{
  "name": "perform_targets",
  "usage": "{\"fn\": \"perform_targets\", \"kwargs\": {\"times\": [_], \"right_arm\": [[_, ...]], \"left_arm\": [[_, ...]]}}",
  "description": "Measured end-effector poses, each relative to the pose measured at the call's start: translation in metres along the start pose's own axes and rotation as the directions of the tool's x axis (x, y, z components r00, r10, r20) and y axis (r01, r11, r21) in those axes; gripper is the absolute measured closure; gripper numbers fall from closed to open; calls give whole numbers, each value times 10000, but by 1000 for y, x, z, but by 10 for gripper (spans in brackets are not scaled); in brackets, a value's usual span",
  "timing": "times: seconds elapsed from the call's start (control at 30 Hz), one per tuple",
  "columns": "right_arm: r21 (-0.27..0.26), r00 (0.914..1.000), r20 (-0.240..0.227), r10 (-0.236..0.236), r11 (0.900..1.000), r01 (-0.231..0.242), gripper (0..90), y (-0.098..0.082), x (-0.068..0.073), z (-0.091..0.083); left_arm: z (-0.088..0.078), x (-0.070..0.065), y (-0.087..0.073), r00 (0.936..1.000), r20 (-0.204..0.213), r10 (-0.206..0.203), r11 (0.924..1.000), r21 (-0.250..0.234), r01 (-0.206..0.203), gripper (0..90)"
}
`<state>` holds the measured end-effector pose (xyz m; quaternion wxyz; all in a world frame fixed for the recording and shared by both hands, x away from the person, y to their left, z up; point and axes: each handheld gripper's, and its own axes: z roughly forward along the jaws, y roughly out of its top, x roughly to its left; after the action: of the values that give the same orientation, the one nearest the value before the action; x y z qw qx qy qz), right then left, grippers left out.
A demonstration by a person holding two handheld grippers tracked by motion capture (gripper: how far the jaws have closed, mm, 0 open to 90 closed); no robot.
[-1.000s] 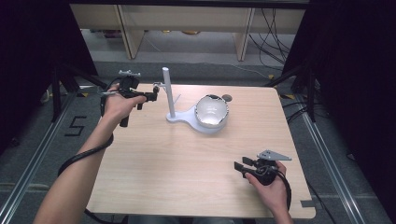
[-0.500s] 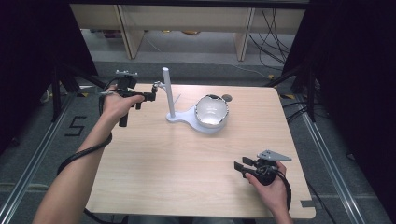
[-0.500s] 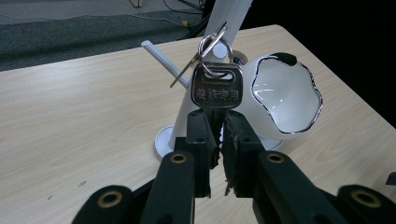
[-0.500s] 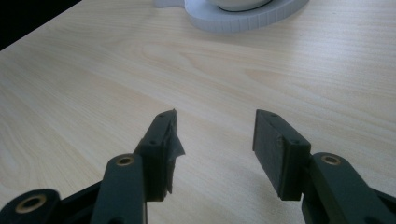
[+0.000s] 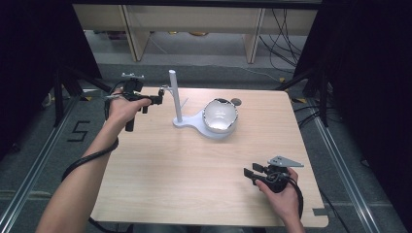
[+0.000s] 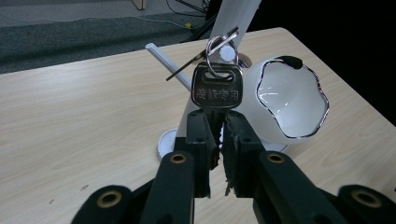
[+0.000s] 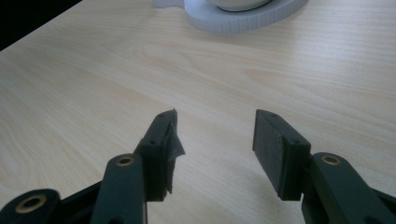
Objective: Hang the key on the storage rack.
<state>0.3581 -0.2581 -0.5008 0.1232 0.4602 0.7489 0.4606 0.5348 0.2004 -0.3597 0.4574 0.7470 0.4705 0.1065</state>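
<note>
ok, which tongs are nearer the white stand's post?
Left. The left tongs sit right beside the post, shut on the key by its peg. The right tongs rest open at the table's near right.

Parted fingers (image 7: 159, 140) over wooden table (image 7: 93, 84)

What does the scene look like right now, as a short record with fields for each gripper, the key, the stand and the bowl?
left gripper: shut on the key's blade
key: upright, its ring at a peg of the stand
stand: white post on a white base, far side of the table
bowl: white, on the stand's base
right gripper: open, holds nothing, above bare table
</note>
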Motion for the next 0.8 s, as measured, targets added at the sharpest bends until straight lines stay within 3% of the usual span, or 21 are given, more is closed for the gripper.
{"fn": "perform_targets", "kwargs": {"times": [0.2,0.23,0.33,0.43,0.53,0.57,0.8], "right_arm": [[-62,10000,-7,81,9999,-81,508,0,1,-1],[-53,10000,67,26,10000,-26,507,0,1,-1],[-64,10000,92,31,10000,-31,508,0,1,0],[-196,9994,-263,203,9996,-208,508,0,2,0],[-213,9996,-149,232,9995,-235,508,0,2,0],[-217,9997,-189,171,9996,-175,508,0,1,-1],[-280,9997,-180,168,9995,-173,508,0,0,-1]], "left_arm": [[-2,1,0,9997,-248,25,9995,-311,-33,710],[-5,1,-1,9984,-405,397,9988,-261,-408,692],[-8,0,-1,9969,-565,539,9978,-345,-559,645],[-14,-2,-3,9912,-908,969,9942,-373,-1006,603],[-17,-4,-5,9869,-1150,1135,9916,-496,-1199,567],[-21,-7,-6,9817,-1375,1320,9878,-640,-1418,523],[-34,-15,-17,9703,-1703,1720,9776,-913,-1894,444]]}}
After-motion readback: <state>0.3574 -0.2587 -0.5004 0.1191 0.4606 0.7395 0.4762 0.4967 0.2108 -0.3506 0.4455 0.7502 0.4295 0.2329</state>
